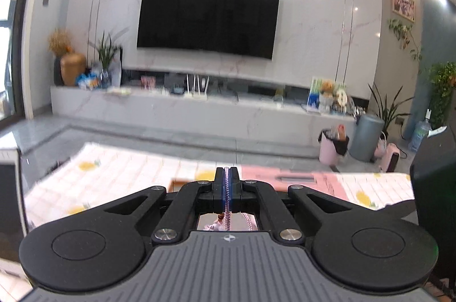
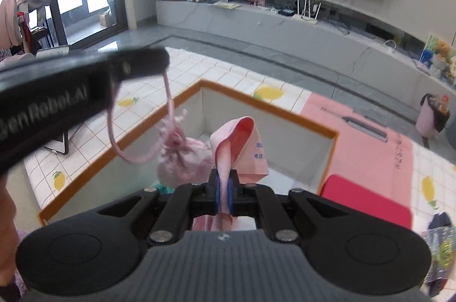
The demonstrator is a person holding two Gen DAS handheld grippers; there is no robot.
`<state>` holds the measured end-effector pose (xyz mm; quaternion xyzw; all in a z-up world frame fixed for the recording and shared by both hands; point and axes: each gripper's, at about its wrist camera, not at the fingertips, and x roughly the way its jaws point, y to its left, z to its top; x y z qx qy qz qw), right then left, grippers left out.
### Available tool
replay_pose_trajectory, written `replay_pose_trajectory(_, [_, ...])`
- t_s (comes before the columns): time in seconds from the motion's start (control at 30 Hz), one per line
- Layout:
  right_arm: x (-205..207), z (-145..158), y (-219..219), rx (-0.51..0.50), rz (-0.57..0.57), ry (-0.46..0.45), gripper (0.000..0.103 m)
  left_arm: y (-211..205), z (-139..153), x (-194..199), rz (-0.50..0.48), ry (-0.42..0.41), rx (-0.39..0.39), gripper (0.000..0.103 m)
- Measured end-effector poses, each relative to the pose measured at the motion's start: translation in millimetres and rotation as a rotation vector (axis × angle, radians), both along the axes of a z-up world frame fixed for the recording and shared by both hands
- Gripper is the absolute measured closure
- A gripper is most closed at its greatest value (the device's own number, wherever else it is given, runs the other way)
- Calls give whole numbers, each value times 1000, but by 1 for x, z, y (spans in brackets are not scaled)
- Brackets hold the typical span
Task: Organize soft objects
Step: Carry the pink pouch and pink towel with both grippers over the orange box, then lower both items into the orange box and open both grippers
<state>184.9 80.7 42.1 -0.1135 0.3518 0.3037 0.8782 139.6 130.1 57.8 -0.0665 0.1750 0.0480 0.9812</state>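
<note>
1. Pouch [image 2: 182,159] hangs by its drawstring [image 2: 168,102] above the box [image 2: 327,135] on the bench; left gripper [image 2: 164,65] fingers pinch the cord.
2. Right gripper [image 2: 224,189] fingers pinch pink cloth [image 2: 245,142]; lower both fully inside before letting go.

The left tongs [image 1: 227,182] pinch a pink beaded cord [image 1: 227,192] shut, well below the television [image 1: 208,17].
</note>
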Motion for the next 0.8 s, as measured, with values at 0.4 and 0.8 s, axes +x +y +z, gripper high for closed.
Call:
replay_pose_trajectory(0.4, [16, -48, 7, -35, 70, 77, 100, 16, -52, 23, 33, 253, -59, 102])
replay_pose_trajectory(0.8, [22, -67, 13, -112, 65, 137, 99, 36, -69, 23, 52, 446, -124, 78])
